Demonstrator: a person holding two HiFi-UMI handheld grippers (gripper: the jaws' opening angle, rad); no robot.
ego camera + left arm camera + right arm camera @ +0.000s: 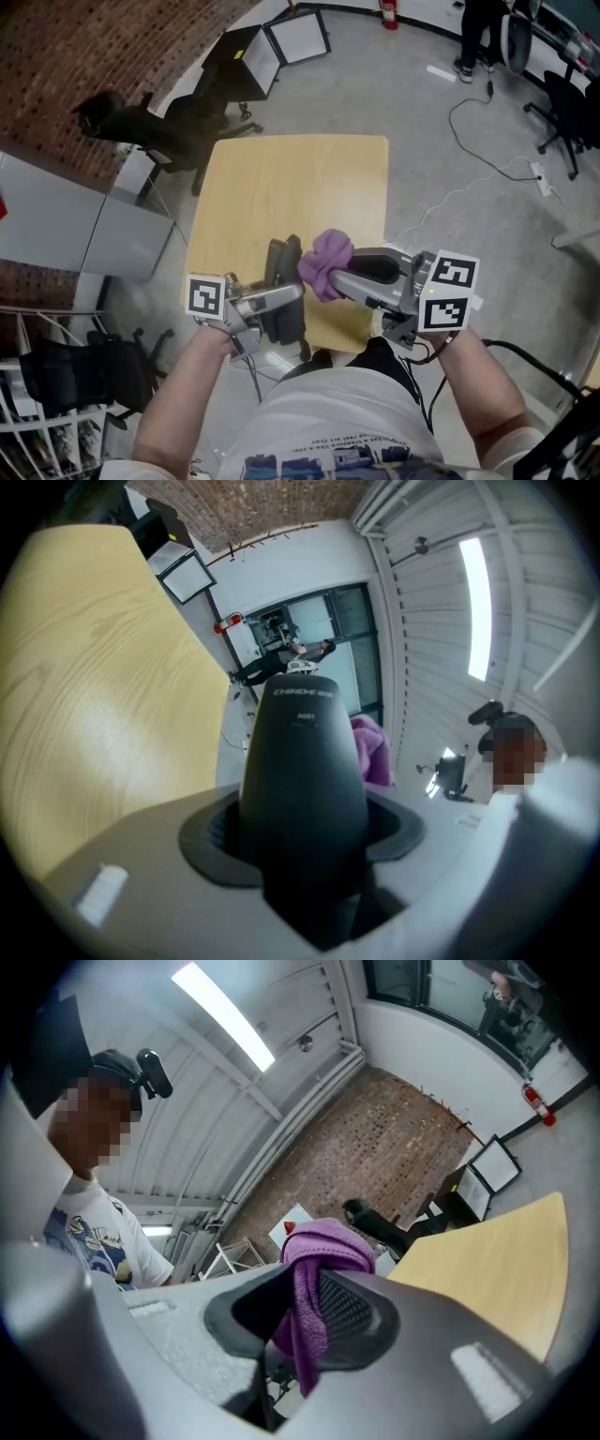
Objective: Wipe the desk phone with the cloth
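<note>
A black desk phone handset [284,281] stands near the front edge of the light wood table [291,187]. My left gripper [281,298] is shut on it. In the left gripper view the handset [305,780] fills the space between the jaws and points away over the table [94,696]. A purple cloth [325,262] is bunched in my right gripper [339,277], which is shut on it, and it sits against the handset's right side. In the right gripper view the cloth [314,1279] hangs between the jaws. Behind the handset, the cloth [370,747] shows in the left gripper view too.
A black office chair [122,117] stands off the table's far left corner. A white panel [300,36] leans beyond it. Cables [487,169] run over the grey floor on the right. A person [478,33] stands far back right.
</note>
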